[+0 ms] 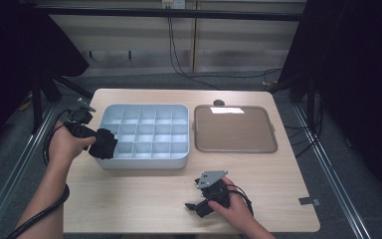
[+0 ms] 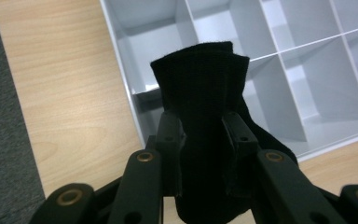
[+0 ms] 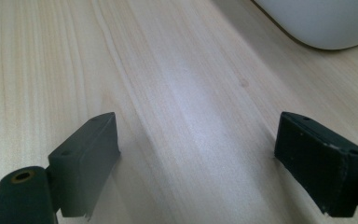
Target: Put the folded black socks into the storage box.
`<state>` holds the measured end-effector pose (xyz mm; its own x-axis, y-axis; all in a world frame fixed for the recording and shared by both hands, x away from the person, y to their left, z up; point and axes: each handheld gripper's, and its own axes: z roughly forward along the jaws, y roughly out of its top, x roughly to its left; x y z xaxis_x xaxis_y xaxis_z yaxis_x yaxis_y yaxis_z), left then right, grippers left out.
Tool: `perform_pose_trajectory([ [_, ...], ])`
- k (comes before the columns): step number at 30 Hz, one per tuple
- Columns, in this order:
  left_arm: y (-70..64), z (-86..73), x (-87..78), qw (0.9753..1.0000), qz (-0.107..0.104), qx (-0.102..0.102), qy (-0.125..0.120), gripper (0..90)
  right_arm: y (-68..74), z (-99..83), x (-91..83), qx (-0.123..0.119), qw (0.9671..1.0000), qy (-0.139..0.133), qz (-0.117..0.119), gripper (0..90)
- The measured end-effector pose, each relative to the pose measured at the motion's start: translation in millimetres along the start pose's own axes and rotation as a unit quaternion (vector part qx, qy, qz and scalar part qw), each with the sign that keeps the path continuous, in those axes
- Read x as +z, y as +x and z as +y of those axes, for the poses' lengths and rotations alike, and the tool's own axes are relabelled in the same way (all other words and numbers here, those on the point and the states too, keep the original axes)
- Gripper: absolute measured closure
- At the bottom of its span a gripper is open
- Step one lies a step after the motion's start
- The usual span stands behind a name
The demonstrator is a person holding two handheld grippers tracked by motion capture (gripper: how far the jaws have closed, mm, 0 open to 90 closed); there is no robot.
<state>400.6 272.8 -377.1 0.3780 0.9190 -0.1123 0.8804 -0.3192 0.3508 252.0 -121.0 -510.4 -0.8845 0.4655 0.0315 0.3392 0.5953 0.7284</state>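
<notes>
Nearest the lens in the high view is the right gripper (image 1: 195, 205), held low over the front of the wooden tabletop (image 1: 129, 199) by the person's right hand (image 1: 236, 211), its jaws apart with nothing between them. Farther back, the left hand (image 1: 64, 144) holds the left gripper (image 1: 99, 142) at the front left corner of a pale grey divided box (image 1: 146, 132), and a black sock (image 1: 103, 144) hangs from it over that corner. Just right of the box lies a brown tray (image 1: 235, 129), and a small dark object (image 1: 219, 102) sits behind the tray.

Seen from the left gripper view, the left gripper (image 2: 204, 133) is clamped on the black sock (image 2: 200, 107), which stands up between the jaws in a folded bundle above a corner compartment of the divided box (image 2: 307, 70). Bare tabletop (image 2: 60, 93) shows beside the box wall.

From the right gripper view, the right gripper (image 3: 196, 149) has its jaws spread wide just above the bare tabletop (image 3: 177, 84). A rounded corner of the divided box (image 3: 326, 23) shows at the top right, well apart from the jaws.
</notes>
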Motion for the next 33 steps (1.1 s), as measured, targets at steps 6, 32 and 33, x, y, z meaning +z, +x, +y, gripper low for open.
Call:
perform_pose_trajectory([
  [6,0.3,-0.4,4.0,0.9998,0.017,0.004,0.007,71.7,0.0,0.0,0.0,0.0,1.0,0.0,0.0,13.2],
  [32,-8.0,3.0,23.7,0.997,0.064,0.017,0.04,71.9,0.0,0.0,0.0,0.0,1.0,0.0,0.0,13.2],
  [33,-8.5,3.1,24.5,0.9969,0.065,0.016,0.041,71.9,0.0,0.0,0.0,0.0,1.0,0.0,0.0,13.2],
])
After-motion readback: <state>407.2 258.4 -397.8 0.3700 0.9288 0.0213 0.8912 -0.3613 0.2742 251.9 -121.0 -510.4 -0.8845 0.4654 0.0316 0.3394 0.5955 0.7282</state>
